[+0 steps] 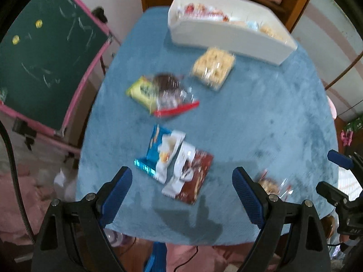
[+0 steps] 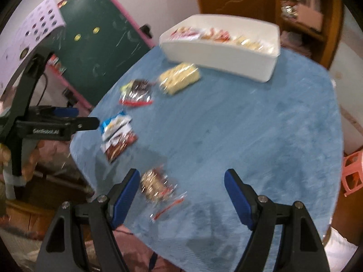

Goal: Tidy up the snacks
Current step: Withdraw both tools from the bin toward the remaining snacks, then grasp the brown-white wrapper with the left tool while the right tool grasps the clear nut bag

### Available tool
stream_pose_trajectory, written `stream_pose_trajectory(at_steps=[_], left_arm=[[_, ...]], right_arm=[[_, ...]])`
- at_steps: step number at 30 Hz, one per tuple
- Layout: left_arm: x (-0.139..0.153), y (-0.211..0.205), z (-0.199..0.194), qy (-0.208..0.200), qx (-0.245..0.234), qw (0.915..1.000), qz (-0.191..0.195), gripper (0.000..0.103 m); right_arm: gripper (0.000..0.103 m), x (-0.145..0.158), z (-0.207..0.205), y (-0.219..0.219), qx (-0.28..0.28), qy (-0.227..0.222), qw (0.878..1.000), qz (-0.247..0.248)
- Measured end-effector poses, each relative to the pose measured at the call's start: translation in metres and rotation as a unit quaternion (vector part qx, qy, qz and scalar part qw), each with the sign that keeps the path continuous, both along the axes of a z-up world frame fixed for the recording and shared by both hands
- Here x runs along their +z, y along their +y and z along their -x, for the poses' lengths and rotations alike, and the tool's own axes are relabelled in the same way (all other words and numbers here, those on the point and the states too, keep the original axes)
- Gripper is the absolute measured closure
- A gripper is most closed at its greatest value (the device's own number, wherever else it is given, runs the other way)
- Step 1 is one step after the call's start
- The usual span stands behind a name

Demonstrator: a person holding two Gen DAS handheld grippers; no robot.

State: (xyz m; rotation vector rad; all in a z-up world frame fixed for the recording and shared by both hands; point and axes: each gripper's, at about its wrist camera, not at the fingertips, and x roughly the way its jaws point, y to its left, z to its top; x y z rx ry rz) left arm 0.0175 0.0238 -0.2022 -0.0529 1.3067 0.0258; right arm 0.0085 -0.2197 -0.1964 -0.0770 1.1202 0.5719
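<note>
Black left gripper (image 2: 88, 122) reads "GenRobot.AI"; both grippers' fingers released, snack wrappers unreadable

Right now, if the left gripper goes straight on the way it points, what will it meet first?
Probably the brown and white snack packets, which lie on the blue tablecloth just ahead of the open left gripper. Nothing is between its fingers. Depth is unclear in this blurred view.

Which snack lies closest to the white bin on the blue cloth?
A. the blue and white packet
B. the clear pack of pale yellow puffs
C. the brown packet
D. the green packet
B: the clear pack of pale yellow puffs lies just in front of the white bin; the other packets lie nearer the cameras.
</note>
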Motion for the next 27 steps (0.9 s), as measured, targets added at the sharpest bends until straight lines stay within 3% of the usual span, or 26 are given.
stream_pose_trajectory(at_steps=[9, 19, 27], left_arm=[[-0.052, -0.002, 0.018, 0.06, 0.006, 0.998, 0.021, 0.014], [-0.079, -0.001, 0.013, 0.061, 0.001, 0.9977, 0.029, 0.014], [-0.098, -0.012, -0.002, 0.071, -0.01, 0.9969, 0.032, 0.033]], right_arm=[[0.025, -0.035, 0.014, 0.031, 0.082, 0.031, 0.996, 0.0], [0.025, -0.056, 0.014, 0.053, 0.129, 0.033, 0.991, 0.029], [0.025, -0.068, 0.019, 0.065, 0.142, 0.044, 0.987, 0.063]])
